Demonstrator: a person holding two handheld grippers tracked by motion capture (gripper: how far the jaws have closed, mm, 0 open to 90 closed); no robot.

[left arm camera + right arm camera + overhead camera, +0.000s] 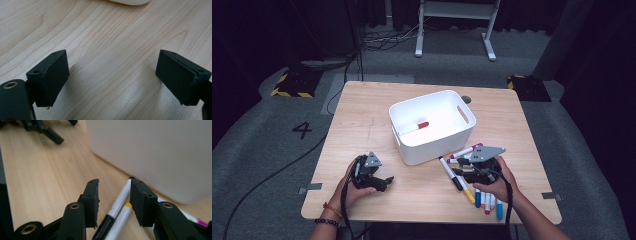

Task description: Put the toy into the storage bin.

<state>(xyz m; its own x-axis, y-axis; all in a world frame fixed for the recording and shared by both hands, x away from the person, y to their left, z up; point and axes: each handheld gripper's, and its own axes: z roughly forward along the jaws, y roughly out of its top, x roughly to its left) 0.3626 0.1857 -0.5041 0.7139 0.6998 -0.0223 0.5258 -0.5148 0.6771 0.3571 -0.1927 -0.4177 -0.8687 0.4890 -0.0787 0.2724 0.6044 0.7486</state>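
The right gripper (113, 203) is hovering with jaws apart either side of a black-capped marker (117, 202) lying just beside the white bin (432, 127), near the wooden table's (362, 125) front edge, while the left gripper (379, 181) is waiting wide open over bare wood, its markers partly hidden.

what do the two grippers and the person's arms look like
Both the left gripper and the right gripper are black, each with a grey three-cornered plate on top and a black cable trailing back. Their fingers are flat, blocky black pads with small screw holes; brass-coloured rivets mark the linkages. The forearms are bare, with beaded bracelets on the left wrist.
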